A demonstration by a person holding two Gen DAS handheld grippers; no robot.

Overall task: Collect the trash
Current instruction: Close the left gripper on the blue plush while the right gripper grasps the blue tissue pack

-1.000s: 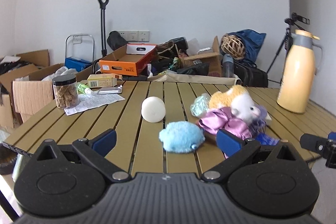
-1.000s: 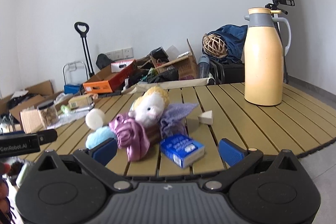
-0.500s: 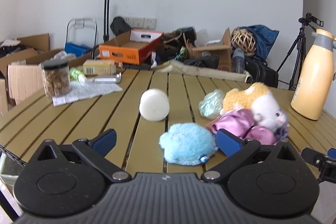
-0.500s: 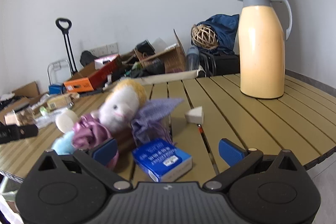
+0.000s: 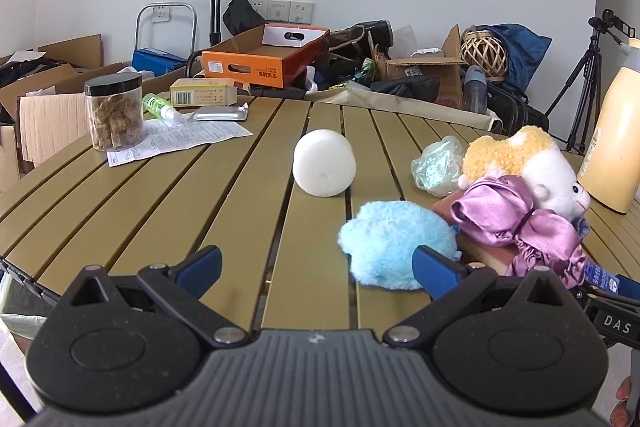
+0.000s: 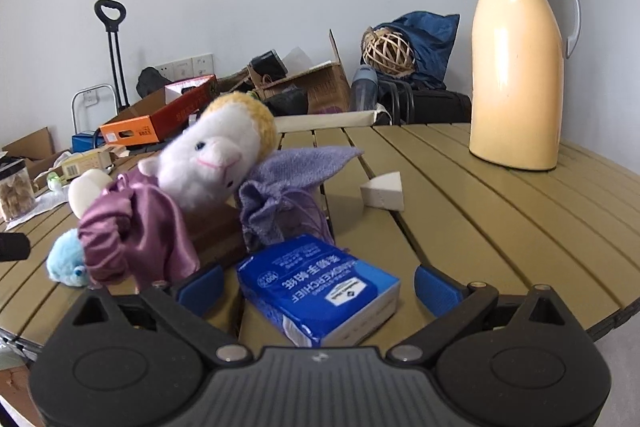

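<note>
On the slatted table [image 5: 240,195] lie a white foam ball [image 5: 324,163], a crumpled clear plastic bag [image 5: 438,165], a fluffy blue puff [image 5: 396,243] and a printed paper sheet [image 5: 188,141]. My left gripper [image 5: 316,269] is open and empty, just short of the blue puff. My right gripper [image 6: 316,285] is open, with a blue tissue pack [image 6: 320,287] lying between its fingers, not clamped. A white foam wedge [image 6: 384,191] lies beyond it.
A plush sheep [image 6: 216,159], purple satin cloth [image 6: 136,231] and a lilac pouch [image 6: 288,187] are piled mid-table. A yellow thermos [image 6: 520,67] stands at the right. A snack jar [image 5: 114,111], a small box [image 5: 204,96] and a foil pack [image 5: 220,113] sit far left. Boxes clutter the floor behind.
Both grippers have moved forward and lower towards the table. The blue puff is now close to the left fingers, and the tissue pack now sits between the right fingers.
</note>
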